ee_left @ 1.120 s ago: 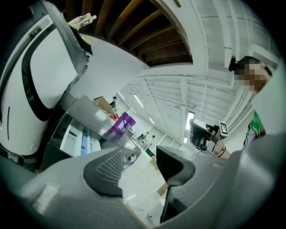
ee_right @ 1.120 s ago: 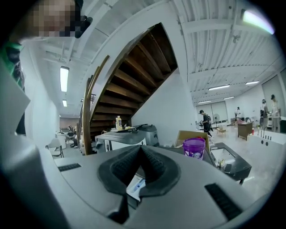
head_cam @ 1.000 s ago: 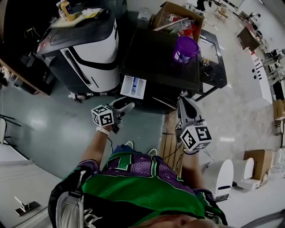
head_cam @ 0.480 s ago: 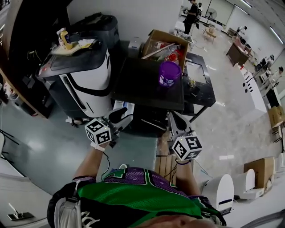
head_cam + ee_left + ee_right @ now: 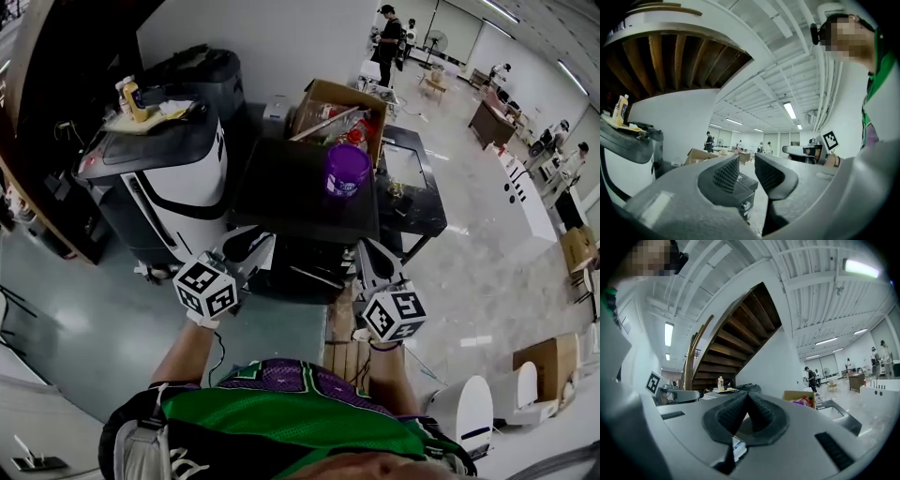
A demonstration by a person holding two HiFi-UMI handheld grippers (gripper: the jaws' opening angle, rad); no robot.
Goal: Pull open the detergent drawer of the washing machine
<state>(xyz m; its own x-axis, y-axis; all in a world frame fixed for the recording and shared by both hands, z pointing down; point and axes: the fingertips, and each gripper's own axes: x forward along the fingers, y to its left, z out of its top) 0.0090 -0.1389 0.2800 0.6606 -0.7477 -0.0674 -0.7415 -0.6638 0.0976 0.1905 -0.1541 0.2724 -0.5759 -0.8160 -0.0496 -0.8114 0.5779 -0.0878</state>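
both forearms reach forward from the body, left arm [image 5: 184, 349] and right arm [image 5: 386, 373] well apart, each ending in its gripper. the left gripper [image 5: 251, 247] points level and its jaws have just been closing, but there's a narrow gap between the pads with nothing in it. the right gripper [image 5: 370, 253] points level too, pads pressed together at the tips, empty.

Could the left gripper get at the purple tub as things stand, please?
Probably yes: the left gripper is empty, fingers apart though just closing; the washer top before the purple tub is bare.
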